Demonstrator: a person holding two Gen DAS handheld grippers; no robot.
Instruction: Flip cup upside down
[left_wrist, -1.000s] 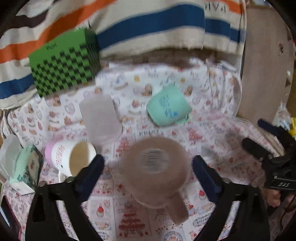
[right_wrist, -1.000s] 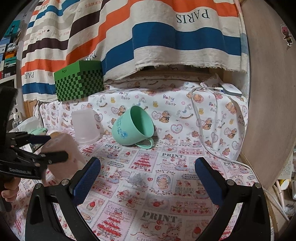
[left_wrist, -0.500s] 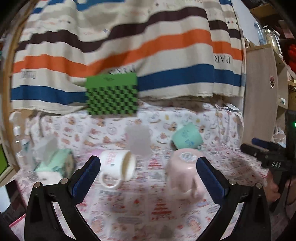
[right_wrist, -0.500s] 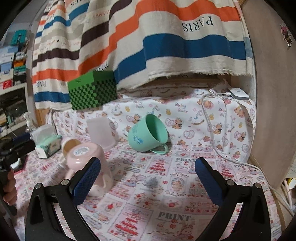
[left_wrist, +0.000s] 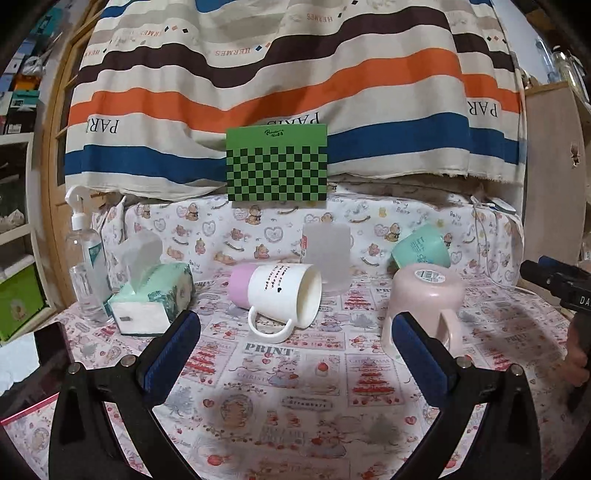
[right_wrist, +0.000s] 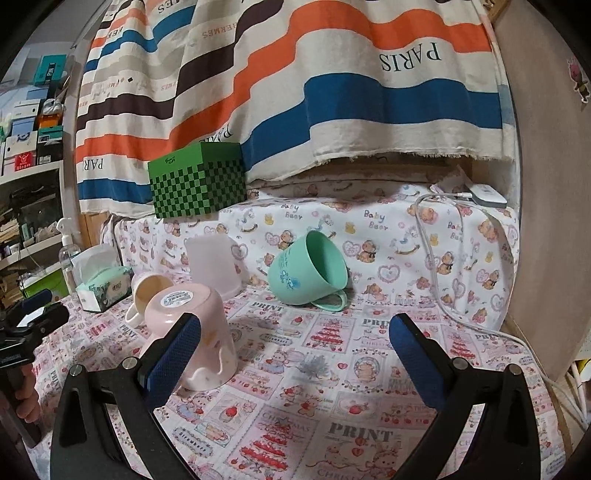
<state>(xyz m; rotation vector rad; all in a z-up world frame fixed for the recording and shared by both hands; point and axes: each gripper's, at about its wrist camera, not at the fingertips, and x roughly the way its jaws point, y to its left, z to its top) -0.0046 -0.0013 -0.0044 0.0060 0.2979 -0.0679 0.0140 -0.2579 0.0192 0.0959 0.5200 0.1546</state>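
Since the pink cup (left_wrist: 424, 299) already stands rim-down on the counter (left_wrist: 295, 387), right of the white mug (left_wrist: 280, 295), your left tongs (left_wrist: 295, 354) and right tongs (right_wrist: 295, 354) gape, released; next likely the mug.

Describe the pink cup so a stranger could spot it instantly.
Start at the green checkered box at the back, then come forward onto the printed tablecloth. The pink cup stands right of the white mug lying on its side. It alone sits mouth-down, a barcode sticker on its upturned base.
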